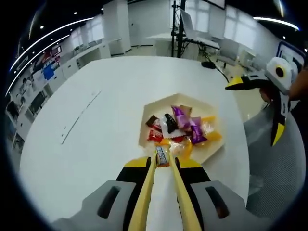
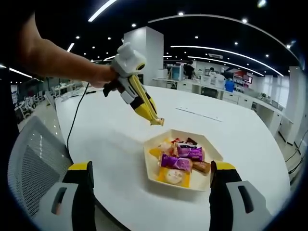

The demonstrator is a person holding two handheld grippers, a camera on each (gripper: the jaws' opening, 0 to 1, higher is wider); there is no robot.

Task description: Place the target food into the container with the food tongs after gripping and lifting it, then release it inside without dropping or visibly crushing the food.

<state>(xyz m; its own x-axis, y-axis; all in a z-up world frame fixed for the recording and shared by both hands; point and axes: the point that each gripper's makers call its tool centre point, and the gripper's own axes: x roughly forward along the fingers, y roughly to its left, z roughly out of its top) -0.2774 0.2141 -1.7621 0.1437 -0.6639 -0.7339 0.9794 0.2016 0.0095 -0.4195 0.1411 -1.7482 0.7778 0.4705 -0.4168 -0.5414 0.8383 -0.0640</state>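
A cream hexagonal container [image 1: 157, 109] [image 2: 212, 153] sits on the round white table [image 1: 96, 125] and holds several wrapped sweets [image 1: 184, 126] [image 2: 183, 159]. My left gripper [image 1: 163, 163] [image 2: 142, 103] is shut on yellow food tongs [image 1: 144, 197] [image 2: 150, 114]. The tong tips pinch a small dark wrapped candy bar [image 1: 162, 155] [image 2: 158, 121], held in the air at the container's edge. My right gripper [image 2: 153, 166] [image 1: 258, 109] stands open with nothing between its fingers, on the opposite side of the container.
A grey mesh chair [image 1: 274, 168] [image 2: 33, 159] stands at the table's edge by the right gripper. A black cable [image 2: 76, 113] runs over the table. The arm of a person [image 2: 53, 57] holds the left gripper. Desks and a black stand [image 1: 178, 29] lie beyond.
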